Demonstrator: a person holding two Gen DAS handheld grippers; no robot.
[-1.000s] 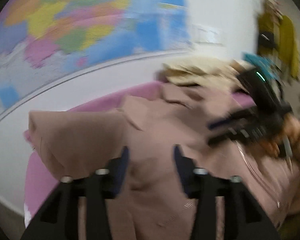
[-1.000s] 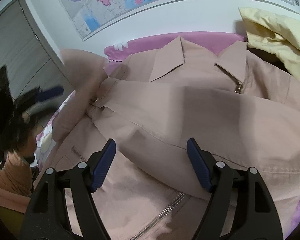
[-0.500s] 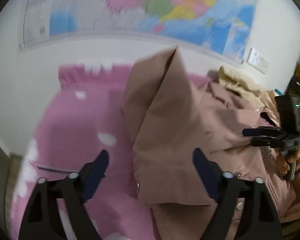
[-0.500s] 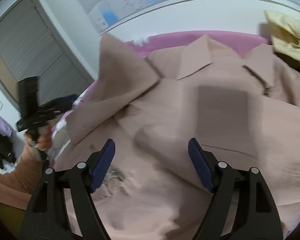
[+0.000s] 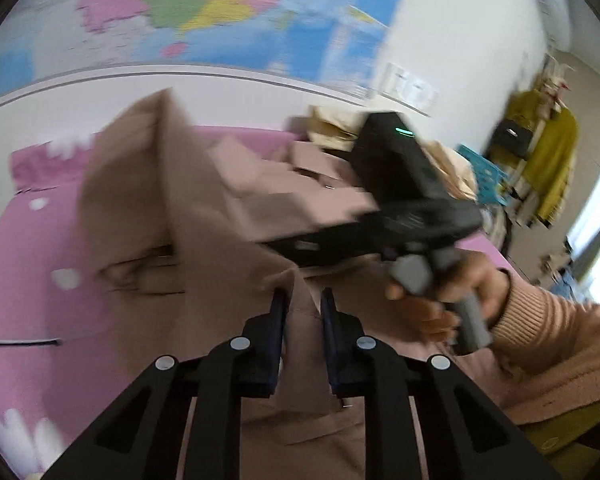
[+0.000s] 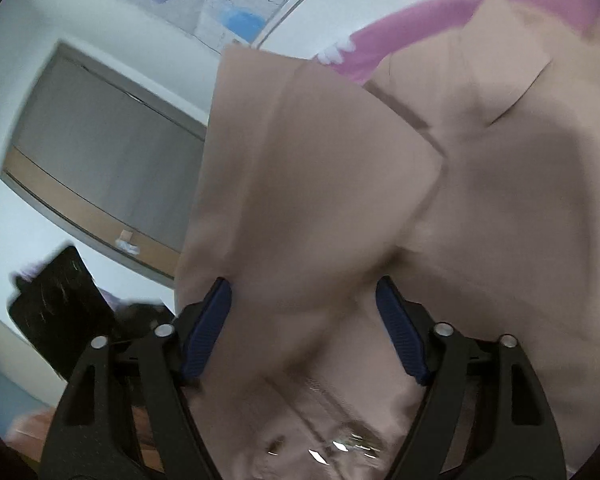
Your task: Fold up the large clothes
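Observation:
A large tan jacket (image 5: 204,216) lies on a pink bed cover (image 5: 28,248). My left gripper (image 5: 304,300) is shut on a corner of the jacket's fabric and holds it up. My right gripper (image 6: 304,304) is open, with the jacket (image 6: 320,168) bulging between its fingers; its zipper (image 6: 332,436) shows near the bottom. The right gripper's black body (image 5: 400,200), held by a hand, crosses the left wrist view just above the jacket.
A coloured map (image 5: 204,12) hangs on the white wall behind the bed. A pile of cream clothes (image 5: 332,124) lies at the bed's far right. A grey wardrobe (image 6: 104,168) stands at the left. Yellow clothing (image 5: 548,160) hangs at the right.
My left gripper has closed from wide open onto the jacket's corner. My right gripper has swung left, close over the raised fabric, and stays open.

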